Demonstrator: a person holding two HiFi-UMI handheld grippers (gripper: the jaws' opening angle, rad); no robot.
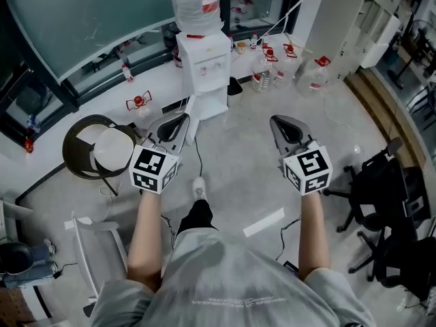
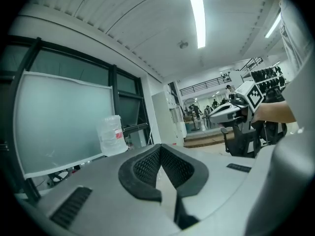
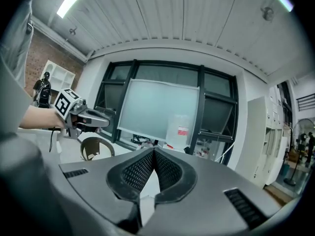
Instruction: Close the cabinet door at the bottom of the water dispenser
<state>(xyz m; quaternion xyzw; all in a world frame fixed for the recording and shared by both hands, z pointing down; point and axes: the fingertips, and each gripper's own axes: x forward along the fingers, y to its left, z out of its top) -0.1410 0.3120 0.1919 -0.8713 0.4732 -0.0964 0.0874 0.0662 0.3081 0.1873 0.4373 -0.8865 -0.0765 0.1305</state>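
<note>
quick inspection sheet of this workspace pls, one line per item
surface: grey concrete floor.
job's things: white water dispenser with a clear bottle on top, by the windows; its white bottom cabinet door seems to stand open.
clutter: clear plastic jugs with red caps right of the dispenser; round black bin left.
grippers: left gripper and right gripper both shut, empty, short of the dispenser.
cables: thin black cable on the floor before the dispenser.
surroundings: black office chairs at right; dark-framed windows behind.
</note>
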